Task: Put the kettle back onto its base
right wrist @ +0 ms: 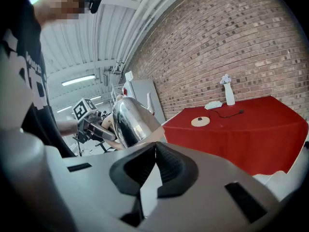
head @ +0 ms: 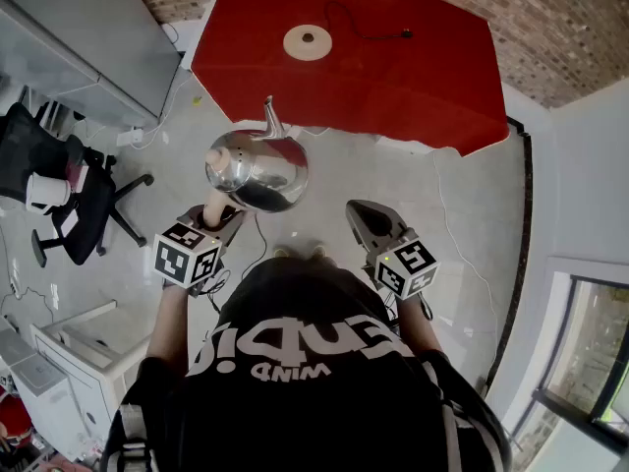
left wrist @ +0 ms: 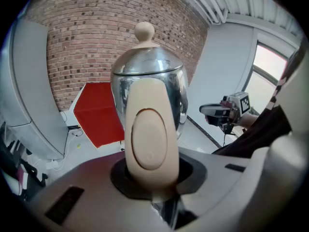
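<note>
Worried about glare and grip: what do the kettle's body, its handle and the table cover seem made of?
Round silver kettle: polished metal, probably stainless steel; it mirrors the room. Its cream oval handle: likely matt plastic, smooth, no reflections. Red table cover: apparently cloth, draping with soft creases at the edges.

Mirror-polished metal: the kettle on my left claw gleams, glossy enough to reflect the room, while its handle and lid knob are smooth, matt cream plastic. My claw's shell is matt grey plastic, its pads dull black. Beyond lie soft red cloth, rough brick and a pale floor with a faint sheen.
</note>
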The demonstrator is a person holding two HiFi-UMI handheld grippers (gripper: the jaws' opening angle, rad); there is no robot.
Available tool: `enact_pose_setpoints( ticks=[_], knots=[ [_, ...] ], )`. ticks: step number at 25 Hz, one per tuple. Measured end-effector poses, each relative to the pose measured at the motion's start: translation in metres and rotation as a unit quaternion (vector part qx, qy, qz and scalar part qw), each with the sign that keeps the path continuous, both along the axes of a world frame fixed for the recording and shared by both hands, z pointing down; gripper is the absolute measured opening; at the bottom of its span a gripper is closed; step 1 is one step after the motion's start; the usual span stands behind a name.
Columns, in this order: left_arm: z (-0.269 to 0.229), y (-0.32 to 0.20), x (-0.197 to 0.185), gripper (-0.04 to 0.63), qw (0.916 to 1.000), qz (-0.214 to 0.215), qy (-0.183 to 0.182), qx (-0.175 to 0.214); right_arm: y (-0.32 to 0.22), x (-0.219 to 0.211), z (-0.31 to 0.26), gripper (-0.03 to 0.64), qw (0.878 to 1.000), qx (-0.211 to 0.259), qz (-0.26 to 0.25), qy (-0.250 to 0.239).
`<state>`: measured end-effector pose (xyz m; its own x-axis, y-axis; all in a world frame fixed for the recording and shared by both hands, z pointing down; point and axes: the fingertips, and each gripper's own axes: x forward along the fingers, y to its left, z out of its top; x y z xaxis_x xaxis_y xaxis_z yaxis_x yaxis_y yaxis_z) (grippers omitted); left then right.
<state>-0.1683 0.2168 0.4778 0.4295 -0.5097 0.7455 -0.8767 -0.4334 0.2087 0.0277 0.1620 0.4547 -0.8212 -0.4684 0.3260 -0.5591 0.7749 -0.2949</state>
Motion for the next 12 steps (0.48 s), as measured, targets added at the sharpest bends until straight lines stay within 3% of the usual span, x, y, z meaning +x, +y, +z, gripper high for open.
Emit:
enact_pose_setpoints(
  ticks=[12],
  knots=[
    [0.001,0.0,0.012,0.066,1.0,-0.001,0.008,0.0,0.002,0.009,-0.002,0.023,1.0,0.013,-0.001,-0.003]
  ],
)
